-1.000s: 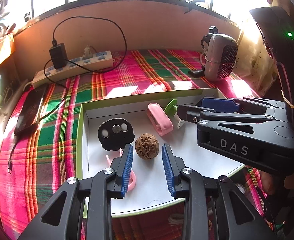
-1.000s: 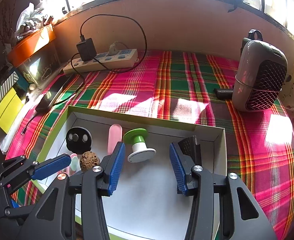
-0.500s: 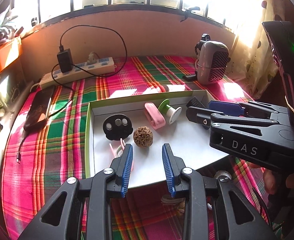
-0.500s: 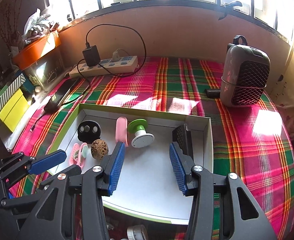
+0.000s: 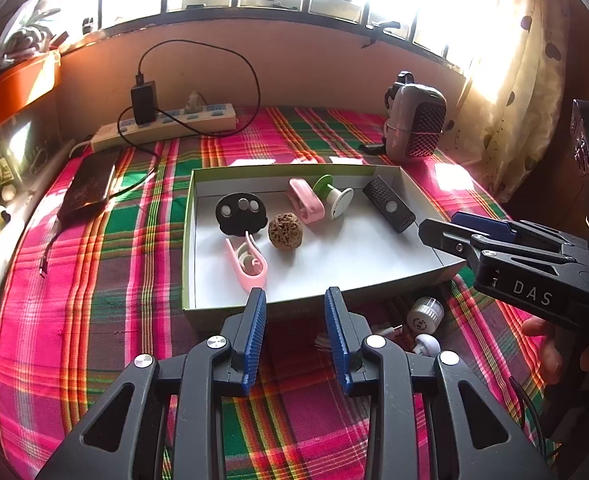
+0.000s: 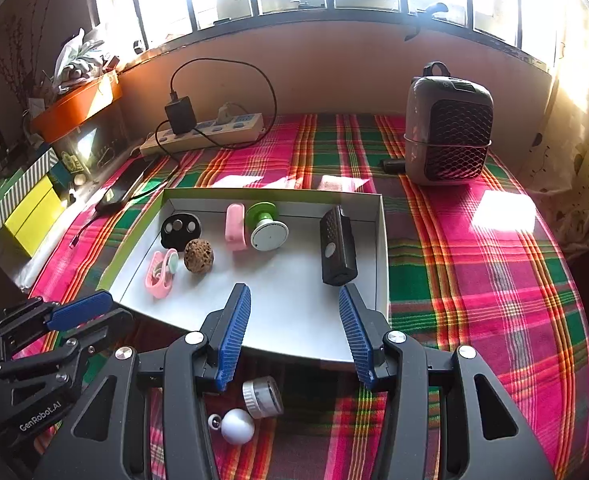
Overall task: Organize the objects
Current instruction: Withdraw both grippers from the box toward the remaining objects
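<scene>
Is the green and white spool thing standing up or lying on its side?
Lying on its side. The spool rests in the box, its round white end facing forward, its green end toward the back wall.

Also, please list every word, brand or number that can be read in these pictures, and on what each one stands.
"DAS": on the side of the right gripper, seen from the left wrist.
"GenRobot.AI": on the side of the left gripper, seen from the right wrist.
Markings on the power strip and the small white cylinder: too small to read.

Shallow white cardboard tray with green rim (image 6: 381, 240), holding black three-button disc (image 6: 180, 231), brown wrinkled walnut (image 6: 199, 255), pink clip (image 6: 157, 274), pink capsule (image 6: 235, 226), green-and-white spool (image 6: 265, 230), black rectangular remote (image 6: 337, 246) by right wall
</scene>
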Action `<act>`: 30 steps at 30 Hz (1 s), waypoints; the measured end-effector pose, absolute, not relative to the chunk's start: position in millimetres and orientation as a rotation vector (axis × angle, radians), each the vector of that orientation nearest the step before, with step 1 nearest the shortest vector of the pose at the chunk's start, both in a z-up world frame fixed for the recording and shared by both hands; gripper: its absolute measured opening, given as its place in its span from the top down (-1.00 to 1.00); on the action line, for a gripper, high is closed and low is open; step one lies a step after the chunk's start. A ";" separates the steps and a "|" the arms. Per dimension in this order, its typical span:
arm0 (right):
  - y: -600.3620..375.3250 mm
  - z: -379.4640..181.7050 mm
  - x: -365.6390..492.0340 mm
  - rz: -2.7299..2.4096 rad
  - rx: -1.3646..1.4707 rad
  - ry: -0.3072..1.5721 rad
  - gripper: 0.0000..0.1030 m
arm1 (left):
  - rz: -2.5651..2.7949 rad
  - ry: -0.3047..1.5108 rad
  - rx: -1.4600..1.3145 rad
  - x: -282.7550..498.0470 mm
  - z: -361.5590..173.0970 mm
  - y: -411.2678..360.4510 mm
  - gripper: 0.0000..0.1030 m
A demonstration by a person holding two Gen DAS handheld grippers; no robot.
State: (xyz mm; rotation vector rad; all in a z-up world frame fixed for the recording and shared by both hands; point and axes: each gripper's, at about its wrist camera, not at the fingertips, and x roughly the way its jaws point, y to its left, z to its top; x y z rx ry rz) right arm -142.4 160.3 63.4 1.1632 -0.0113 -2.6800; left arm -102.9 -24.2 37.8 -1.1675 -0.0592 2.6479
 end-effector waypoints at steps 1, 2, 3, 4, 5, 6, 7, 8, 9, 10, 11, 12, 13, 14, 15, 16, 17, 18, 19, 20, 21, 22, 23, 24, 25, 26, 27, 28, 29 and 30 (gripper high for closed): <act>160.6 62.4 -138.2 -2.679 1.162 -0.009 0.08 | 2.639 -0.070 -1.171 -100.9 36.6 -24.3 0.45; 161.4 61.2 -134.2 -2.676 1.163 -0.012 0.08 | 2.625 -0.081 -1.173 -98.5 35.0 -24.3 0.43; 162.2 60.0 -130.4 -2.672 1.164 -0.016 0.08 | 2.605 -0.090 -1.179 -96.8 32.9 -23.8 0.40; 163.2 58.6 -126.5 -2.669 1.164 -0.016 0.08 | 2.586 -0.093 -1.191 -96.0 30.3 -22.7 0.34; 163.9 57.2 -122.8 -2.670 1.167 -0.014 0.08 | 2.572 -0.094 -1.203 -94.8 27.9 -21.1 0.33; 164.5 55.9 -119.3 -2.672 1.170 -0.013 0.08 | 2.565 -0.090 -1.211 -93.4 25.9 -19.1 0.33; 164.9 54.8 -116.1 -2.673 1.171 -0.011 0.08 | 2.559 -0.084 -1.215 -92.1 24.4 -17.0 0.33; 165.6 54.1 -112.7 -2.673 1.169 -0.011 0.08 | 2.551 -0.083 -1.219 -90.9 23.1 -14.9 0.32; 166.7 53.3 -109.3 -2.673 1.169 -0.013 0.08 | 2.543 -0.086 -1.222 -89.8 22.4 -13.2 0.32; 166.6 52.6 -106.6 -2.670 1.170 -0.011 0.07 | 2.535 -0.088 -1.222 -88.8 21.9 -11.2 0.32; 166.9 51.9 -104.1 -2.668 1.170 -0.006 0.07 | 2.528 -0.089 -1.224 -88.5 21.4 -9.5 0.32; 167.0 51.0 -101.7 -2.667 1.170 -0.001 0.07 | 2.526 -0.089 -1.228 -88.3 20.9 -7.6 0.32; 167.2 49.6 -99.3 -2.665 1.172 0.006 0.07 | 2.528 -0.087 -1.231 -88.0 20.6 -5.8 0.32; 167.2 48.1 -97.1 -2.663 1.176 0.014 0.07 | 2.528 -0.086 -1.235 -87.9 19.9 -3.6 0.32; 167.8 46.5 -95.2 -2.662 1.181 0.017 0.07 | 2.524 -0.086 -1.240 -88.0 19.0 -2.0 0.31; 168.8 44.9 -93.5 -2.660 1.187 0.016 0.07 | 2.518 -0.084 -1.242 -88.2 18.1 0.0 0.31; 170.3 43.3 -91.5 -2.659 1.192 0.014 0.07 | 2.513 -0.076 -1.247 -88.3 17.0 2.4 0.31; 171.9 41.8 -90.0 -2.659 1.197 0.013 0.07 | 2.512 -0.068 -1.254 -88.3 16.0 4.5 0.31; 173.6 40.7 -88.9 -2.660 1.201 0.010 0.07 | 2.510 -0.062 -1.257 -88.2 15.2 6.4 0.31; 175.9 39.5 -88.0 -2.662 1.206 0.005 0.07 | 2.507 -0.056 -1.262 -88.3 14.4 8.0 0.31; 178.0 38.3 -87.0 -2.665 1.212 -0.002 0.07 | 2.505 -0.054 -1.267 -88.8 13.6 9.5 0.31; 180.2 37.3 -86.0 -2.667 1.216 -0.010 0.07 | 2.504 -0.050 -1.272 -89.3 12.7 10.9 0.31; 181.8 36.4 -85.6 -2.668 1.219 -0.016 0.07 | 2.504 -0.043 -1.279 -90.0 11.7 12.6 0.31; 182.9 35.6 -85.2 -2.669 1.224 -0.020 0.07 | 2.507 -0.042 -1.285 -91.1 10.9 13.3 0.31; 183.6 35.0 -85.0 -2.670 1.227 -0.022 0.07 | 2.505 -0.041 -1.289 -91.7 10.2 14.5 0.31; 184.5 34.5 -84.7 -2.670 1.229 -0.023 0.07 | 2.502 -0.038 -1.292 -92.4 9.4 15.8 0.31; 184.7 34.1 -84.5 -2.669 1.230 -0.023 0.07 | 2.501 -0.036 -1.295 -93.2 8.5 16.8 0.31; 184.7 33.5 -84.2 -2.666 1.232 -0.023 0.07 | 2.499 -0.033 -1.301 -94.0 7.6 18.1 0.31; 184.6 33.1 -83.9 -2.665 1.232 -0.023 0.07 | 2.500 -0.032 -1.309 -94.6 6.4 18.9 0.31; 184.9 32.5 -83.5 -2.663 1.234 -0.022 0.07 | 2.500 -0.038 -1.314 -95.0 5.6 19.0 0.31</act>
